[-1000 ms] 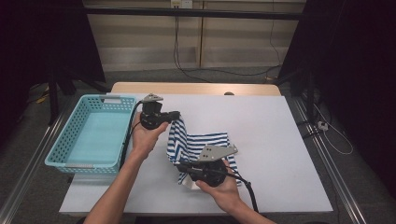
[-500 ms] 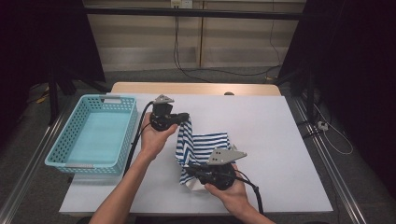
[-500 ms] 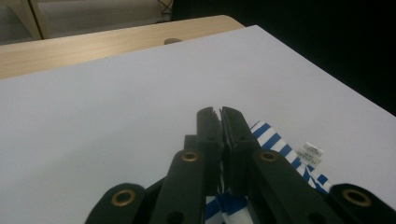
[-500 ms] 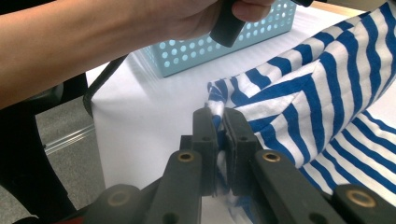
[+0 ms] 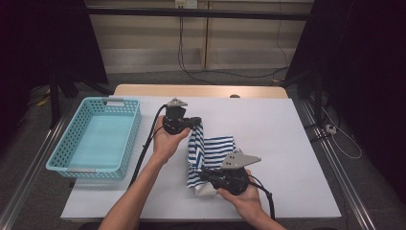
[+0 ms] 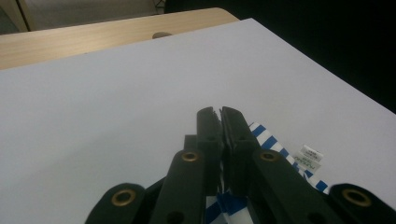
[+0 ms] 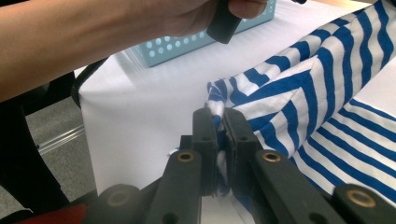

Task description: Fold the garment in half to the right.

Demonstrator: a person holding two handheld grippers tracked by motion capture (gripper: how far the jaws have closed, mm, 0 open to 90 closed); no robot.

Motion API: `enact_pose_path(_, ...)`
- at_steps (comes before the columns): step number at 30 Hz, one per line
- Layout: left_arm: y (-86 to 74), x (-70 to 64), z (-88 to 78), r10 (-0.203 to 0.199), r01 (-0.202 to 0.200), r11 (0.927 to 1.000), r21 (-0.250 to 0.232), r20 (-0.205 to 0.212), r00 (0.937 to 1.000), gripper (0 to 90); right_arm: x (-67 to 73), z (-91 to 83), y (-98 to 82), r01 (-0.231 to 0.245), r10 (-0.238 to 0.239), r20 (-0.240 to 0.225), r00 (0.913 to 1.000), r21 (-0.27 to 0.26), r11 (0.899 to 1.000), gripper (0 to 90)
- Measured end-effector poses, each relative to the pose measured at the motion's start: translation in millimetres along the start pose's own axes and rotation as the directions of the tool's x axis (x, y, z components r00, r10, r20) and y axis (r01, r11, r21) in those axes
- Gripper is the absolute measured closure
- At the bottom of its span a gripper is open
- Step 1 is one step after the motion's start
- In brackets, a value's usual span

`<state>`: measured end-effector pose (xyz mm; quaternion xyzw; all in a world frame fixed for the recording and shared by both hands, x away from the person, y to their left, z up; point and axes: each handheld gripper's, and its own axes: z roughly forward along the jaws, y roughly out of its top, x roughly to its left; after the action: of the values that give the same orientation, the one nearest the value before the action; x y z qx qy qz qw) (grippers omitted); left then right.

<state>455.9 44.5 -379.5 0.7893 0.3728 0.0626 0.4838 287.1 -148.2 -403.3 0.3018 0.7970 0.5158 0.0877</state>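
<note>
Pinching the near corner of the striped cloth [image 5: 210, 155], your right tool [image 5: 203, 173] is clenched on the fabric. In the right gripper view its jaws stand shut with blue-and-white folds [image 7: 299, 93] squeezed between them. That grip reads as an anchor, keeping the near end fixed so the cloth can be drawn taut and laid flat or folded.

Farther off, your left tool [image 5: 197, 122] is clenched on the far end of the same cloth. In the left gripper view a sliver of striped fabric [image 6: 266, 140] shows at the closed jaws, with a small white care label [image 6: 310, 156] lying just beside it. Holding opposite ends lifts the middle into a ridge, which looks like the set-up for a fold.

The cloth lies near the middle of the white bench [image 5: 297, 143], partly raised between the tools and partly resting on the surface.

To the left sits the blue basket [image 5: 129, 139], which has nothing in it. It is probably where the folded cloth belongs.

Count: two tools, one cloth, one basket, one label.
</note>
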Motion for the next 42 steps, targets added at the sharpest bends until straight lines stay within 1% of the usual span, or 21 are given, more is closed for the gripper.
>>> enact_pose_path(4,0.7,0.9,10.2,0.014,-0.013,0.9996,0.024,-0.007,0.9999,87.1,-2.6,-1.8,-0.7,-0.015,0.015,-0.002,0.9999,0.001,1.0,85.0)
enact_pose_path(5,0.2,0.9,13.4,0.002,-0.002,0.9996,0.029,-0.012,0.9999,87.1,-3.9,-2.2,-0.9,-0.011,0.011,0.004,0.9999,0.005,1.0,84.9)
enact_pose_path(6,0.0,3.0,14.9,0.029,-0.029,0.9981,0.054,-0.013,0.9995,87.1,-4.8,-2.3,-1.1,-0.016,0.016,0.005,0.9999,0.002,1.0,85.0)
enact_pose_path(7,-1.1,1.4,19.1,-0.001,0.001,0.9993,0.037,-0.011,0.9999,87.1,-5.9,-2.6,-1.5,-0.017,0.017,0.008,0.9998,0.006,1.0,84.9)
enact_pose_path(9,-1.9,2.9,22.5,0.017,-0.016,0.9975,0.068,-0.009,0.9998,87.0,-7.9,-2.5,-3.5,-0.013,0.012,0.015,0.9998,0.016,1.0,84.9)
enact_pose_path(10,-1.9,2.9,22.5,0.017,-0.016,0.9975,0.068,-0.009,0.9998,87.1,-9.1,-2.6,-4.9,-0.013,0.013,0.017,0.9998,0.02,1.0,84.9)
enact_pose_path(11,-3.5,1.6,26.9,-0.007,0.007,0.9987,0.05,-0.002,1.0,87.1,-10.3,-3.1,-6.4,-0.012,0.012,0.019,0.9997,0.028,1.0,84.9)
enact_pose_path(15,-4.6,0.2,34.4,-0.015,0.016,0.9982,0.057,-0.003,0.9999,87.0,-13.9,-5.4,-11.0,-0.022,0.021,0.028,0.9994,0.039,0.999,84.7)
enact_pose_path(17,-4.6,-1.1,37.7,-0.03,0.03,0.9973,0.067,-0.005,0.9995,87.0,-14.9,-6.1,-12.3,-0.026,0.025,0.03,0.9992,0.04,0.999,84.7)
enact_pose_path(19,-4.1,-2.4,40.5,-0.013,0.013,0.9973,0.073,-0.001,0.9999,87.0,-15.7,-6.5,-13.5,-0.026,0.024,0.032,0.9992,0.045,0.999,84.5)
enact_pose_path(26,-4.6,-6.7,48.6,-0.018,0.018,0.9956,0.092,0.002,0.9998,87.0,-19.5,-9.2,-18.9,-0.031,0.028,0.037,0.9989,0.065,0.997,84.1)
enact_pose_path(27,-4.8,-7.0,49.6,-0.011,0.011,0.9953,0.097,0.004,0.9999,87.0,-19.7,-9.7,-19.8,-0.035,0.032,0.039,0.9987,0.068,0.997,84.1)
enact_pose_path(30,-5.7,-8.0,53.2,-0.019,0.018,0.9942,0.106,0.005,0.9998,87.0,-20.9,-11.8,-22.1,-0.033,0.03,0.044,0.9986,0.071,0.997,83.6)
enact_pose_path(31,-6.6,-8.6,55.1,-0.031,0.03,0.9946,0.1,0.004,0.9995,87.0,-20.8,-12.6,-22.4,-0.039,0.035,0.044,0.9984,0.073,0.997,83.2)
enact_pose_path(32,-6.8,-8.3,55.9,-0.031,0.03,0.993,0.114,0.002,0.9995,87.0,-21.2,-13.1,-22.9,-0.04,0.037,0.044,0.9983,0.071,0.997,83.0)
enact_pose_path(33,-7.3,-8.5,57.5,-0.031,0.03,0.9939,0.106,0.003,0.9995,87.0,-21.9,-13.5,-23.3,-0.037,0.033,0.047,0.9983,0.073,0.997,83.0)
enact_pose_path(36,-8.4,-10.0,60.6,-0.033,0.032,0.9924,0.119,0.009,0.9994,87.0,-22.8,-14.1,-24.5,-0.041,0.038,0.044,0.9983,0.079,0.996,82.4)
enact_pose_path(37,-8.1,-10.1,61.3,-0.017,0.016,0.9917,0.127,0.003,0.9999,87.0,-23.0,-14.2,-25.0,-0.04,0.037,0.045,0.9983,0.08,0.996,82.3)
enact_pose_path(40,-8.7,-12.3,65.8,-0.041,0.039,0.9908,0.129,0.016,0.999,86.9,-23.6,-15.4,-26.5,-0.043,0.039,0.047,0.9981,0.087,0.995,81.9)
enact_pose_path(41,-8.7,-12.8,67.3,-0.031,0.028,0.9905,0.135,0.017,0.9994,86.9,-23.9,-16.2,-27.0,-0.041,0.037,0.05,0.9981,0.092,0.995,81.8)
enact_pose_path(42,-8.8,-14.2,69.0,-0.039,0.036,0.9905,0.133,0.016,0.9991,86.9,-24.1,-17.1,-27.5,-0.045,0.04,0.052,0.9979,0.095,0.994,81.6)
